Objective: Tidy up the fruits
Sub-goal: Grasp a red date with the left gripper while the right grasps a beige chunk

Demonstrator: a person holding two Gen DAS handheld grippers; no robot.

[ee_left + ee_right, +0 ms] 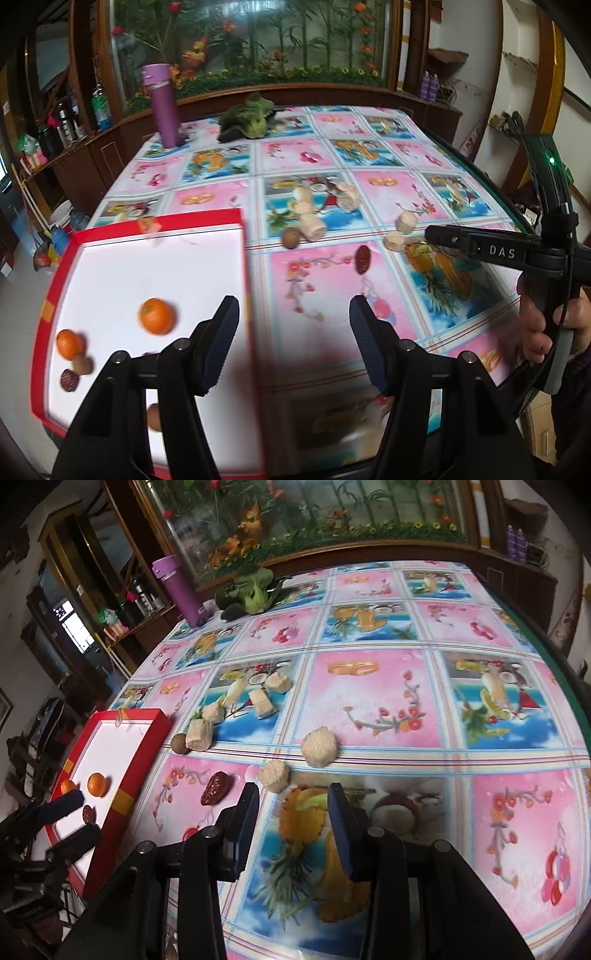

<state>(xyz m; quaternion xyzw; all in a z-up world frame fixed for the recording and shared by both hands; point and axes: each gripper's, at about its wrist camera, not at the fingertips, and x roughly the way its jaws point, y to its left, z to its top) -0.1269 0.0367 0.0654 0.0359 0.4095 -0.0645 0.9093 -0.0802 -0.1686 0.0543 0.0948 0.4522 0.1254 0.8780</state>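
My left gripper (293, 314) hangs over the seam between the red-rimmed tray (155, 221) and the fruit-print tablecloth (314, 284), jaws apart, nothing between the pads. Through my left camera the tray fills the eight o'clock side: one orange (157, 316) sits out on the white floor, a second orange (69, 344) is over at nine o'clock touching a small brown round fruit (82, 364), and a dark red date (69, 379) lies just below them. Another brownish piece (154, 417) peeks out behind my left finger; I can't tell what it is.

My right gripper (293, 794) is over the cloth's pineapple print, jaws parted a little, empty too. At twelve o'clock from its tips lies a pale cut chunk (274, 775), with a bigger pale chunk (319, 752) at one o'clock beyond it. A red date on the cloth (215, 788) sits at ten o'clock, near my left finger but not touching. Further out at eleven, a brown round fruit on the cloth (180, 743) touches one of the cluster of pale chunks (236, 709). Far back at twelve stand a purple flask (177, 590) and leafy greens (251, 590). In my left view a hand (550, 325) holds the right gripper at three o'clock.
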